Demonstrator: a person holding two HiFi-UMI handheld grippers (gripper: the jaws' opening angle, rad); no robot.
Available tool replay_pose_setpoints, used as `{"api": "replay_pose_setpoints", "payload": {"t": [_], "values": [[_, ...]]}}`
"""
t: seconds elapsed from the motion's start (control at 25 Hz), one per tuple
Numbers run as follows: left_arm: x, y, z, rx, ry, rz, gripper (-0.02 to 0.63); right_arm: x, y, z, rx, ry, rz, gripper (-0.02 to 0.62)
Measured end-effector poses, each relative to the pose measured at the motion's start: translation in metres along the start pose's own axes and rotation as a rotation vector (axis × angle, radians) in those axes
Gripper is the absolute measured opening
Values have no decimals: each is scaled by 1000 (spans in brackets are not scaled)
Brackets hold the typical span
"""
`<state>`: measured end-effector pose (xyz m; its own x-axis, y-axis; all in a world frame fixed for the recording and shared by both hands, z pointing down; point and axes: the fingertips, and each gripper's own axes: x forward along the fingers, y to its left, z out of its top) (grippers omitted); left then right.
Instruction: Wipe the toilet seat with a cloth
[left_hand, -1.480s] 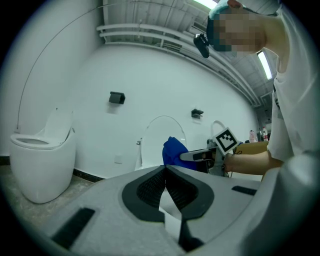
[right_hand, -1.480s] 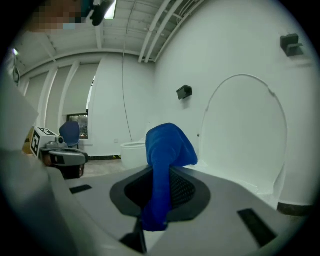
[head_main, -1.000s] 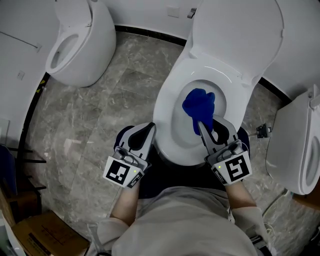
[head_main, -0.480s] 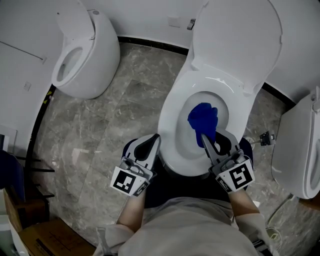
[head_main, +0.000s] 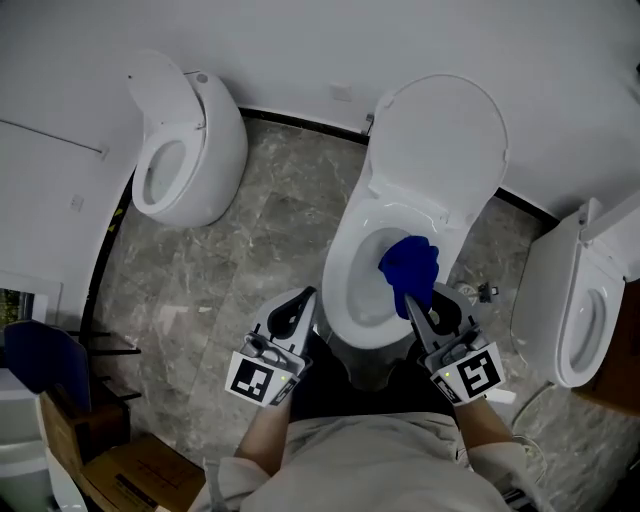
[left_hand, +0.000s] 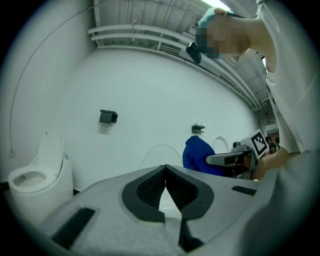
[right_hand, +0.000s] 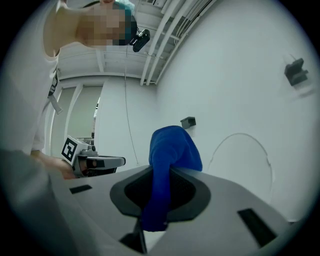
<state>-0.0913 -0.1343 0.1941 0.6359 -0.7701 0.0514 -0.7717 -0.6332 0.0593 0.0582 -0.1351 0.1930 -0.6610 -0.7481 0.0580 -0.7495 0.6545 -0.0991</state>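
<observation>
A white toilet stands in the middle of the head view, lid (head_main: 436, 140) raised and seat (head_main: 342, 272) down around the bowl. My right gripper (head_main: 409, 298) is shut on a blue cloth (head_main: 410, 264) that bunches above the seat's right side. In the right gripper view the cloth (right_hand: 169, 160) stands up between the jaws. My left gripper (head_main: 306, 296) hovers by the seat's left front edge, shut and empty. In the left gripper view its tips (left_hand: 165, 168) meet, and the cloth (left_hand: 197, 155) shows to the right.
A second toilet (head_main: 188, 150) stands at the left wall and a third (head_main: 578, 310) at the right. A cardboard box (head_main: 125, 472) and a blue chair (head_main: 40, 358) sit at the lower left. Grey marble floor (head_main: 230, 250) lies between the toilets.
The head view has pulled back, so more of the room shows. The cloth has shifted from over the bowl's middle toward the seat's right side. Both grippers stay shut.
</observation>
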Motion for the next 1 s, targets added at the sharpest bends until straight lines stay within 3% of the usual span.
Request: {"api": "replay_pose_setpoints", "payload": {"t": [0.32, 0.52, 0.72, 1.0], "values": [[-6, -21, 247, 7, -42, 0, 8, -17, 24, 239, -6, 2, 3, 51], [-16, -31, 367, 19, -75, -10, 8, -25, 55, 347, 9, -9, 27, 51], [-42, -28, 427, 34, -95, -26, 8, -21, 92, 396, -16, -25, 10, 51], [-61, -24, 439, 28, -104, -54, 8, -16, 102, 410, 34, -36, -53, 51]]}}
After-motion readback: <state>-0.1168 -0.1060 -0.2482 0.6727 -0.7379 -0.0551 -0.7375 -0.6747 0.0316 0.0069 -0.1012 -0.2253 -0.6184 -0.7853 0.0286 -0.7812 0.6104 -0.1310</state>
